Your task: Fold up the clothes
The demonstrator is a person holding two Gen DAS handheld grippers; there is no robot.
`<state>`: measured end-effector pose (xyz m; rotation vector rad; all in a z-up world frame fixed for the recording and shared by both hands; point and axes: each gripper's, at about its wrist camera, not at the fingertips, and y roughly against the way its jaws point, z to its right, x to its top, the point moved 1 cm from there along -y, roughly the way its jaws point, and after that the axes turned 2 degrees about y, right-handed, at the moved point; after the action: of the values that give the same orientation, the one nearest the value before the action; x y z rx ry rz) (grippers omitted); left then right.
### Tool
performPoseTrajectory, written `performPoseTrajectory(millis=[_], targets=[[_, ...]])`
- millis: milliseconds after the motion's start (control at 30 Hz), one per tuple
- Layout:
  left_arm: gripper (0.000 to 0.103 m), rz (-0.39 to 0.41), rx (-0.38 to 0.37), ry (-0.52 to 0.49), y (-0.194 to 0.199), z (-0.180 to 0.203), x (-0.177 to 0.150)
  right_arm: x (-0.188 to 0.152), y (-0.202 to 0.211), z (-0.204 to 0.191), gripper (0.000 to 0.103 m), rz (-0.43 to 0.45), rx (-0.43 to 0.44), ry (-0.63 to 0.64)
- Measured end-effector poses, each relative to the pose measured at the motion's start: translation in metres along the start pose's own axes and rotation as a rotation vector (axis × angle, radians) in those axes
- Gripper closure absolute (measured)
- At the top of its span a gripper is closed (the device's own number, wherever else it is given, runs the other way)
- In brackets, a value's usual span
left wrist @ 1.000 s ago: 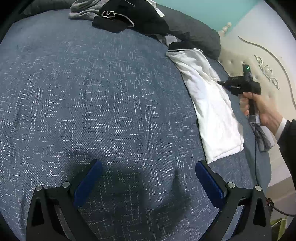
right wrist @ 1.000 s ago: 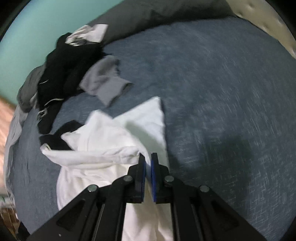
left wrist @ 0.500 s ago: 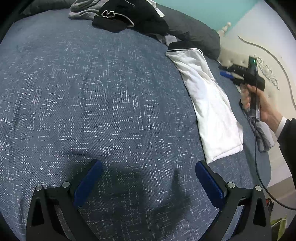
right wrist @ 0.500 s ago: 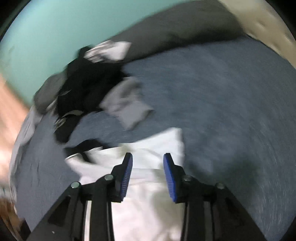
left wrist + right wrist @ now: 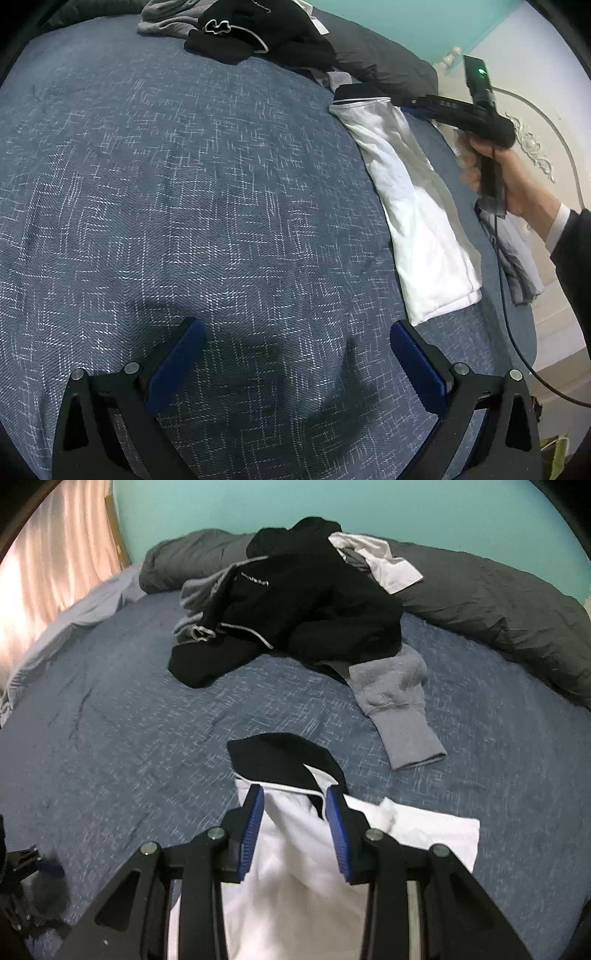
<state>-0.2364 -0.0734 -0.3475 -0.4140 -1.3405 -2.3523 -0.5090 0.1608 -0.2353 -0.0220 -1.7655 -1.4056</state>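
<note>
A white shirt (image 5: 417, 206) with a black collar (image 5: 280, 760) lies folded into a long strip along the right side of the blue bedspread (image 5: 184, 184). My right gripper (image 5: 295, 805), held by a hand (image 5: 517, 177), hovers over the collar end. Its jaws stand apart and are closing. The white shirt (image 5: 295, 856) lies beneath the gap, and the pads do not press on it. Low over bare bedspread, my left gripper (image 5: 295, 350) is wide open with nothing between its fingers.
A heap of black and grey clothes (image 5: 303, 602) lies at the far side of the bed, with a grey sleeve (image 5: 399, 716) trailing toward the shirt. A dark grey duvet (image 5: 498, 602) runs along the teal wall. The cream headboard (image 5: 535, 147) stands at the right.
The right gripper opened and let go of the white shirt's fold, then rolled and travelled along the shirt to its collar end. The left gripper stayed still.
</note>
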Motion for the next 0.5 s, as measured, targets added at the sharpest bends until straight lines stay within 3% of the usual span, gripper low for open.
performPoseTrajectory(millis=[33,67,100,300,500], targets=[[0.000,-0.001,0.000,-0.001,0.000,0.000,0.000,0.001,-0.006,0.001,0.078,-0.019,-0.009,0.001],[0.000,-0.001,0.000,-0.002,0.000,0.000,0.000,0.003,-0.010,0.002,0.095,-0.036,-0.019,-0.002],[0.000,-0.001,-0.002,-0.002,0.000,0.000,0.000,0.004,-0.014,0.004,0.097,-0.042,-0.027,-0.012],[0.000,0.000,-0.010,0.004,0.002,-0.002,-0.001,0.013,-0.010,0.040,0.099,0.027,-0.067,-0.227],[0.000,0.000,-0.004,0.001,0.000,-0.001,-0.001,0.000,-0.026,0.096,0.096,-0.084,-0.109,-0.568]])
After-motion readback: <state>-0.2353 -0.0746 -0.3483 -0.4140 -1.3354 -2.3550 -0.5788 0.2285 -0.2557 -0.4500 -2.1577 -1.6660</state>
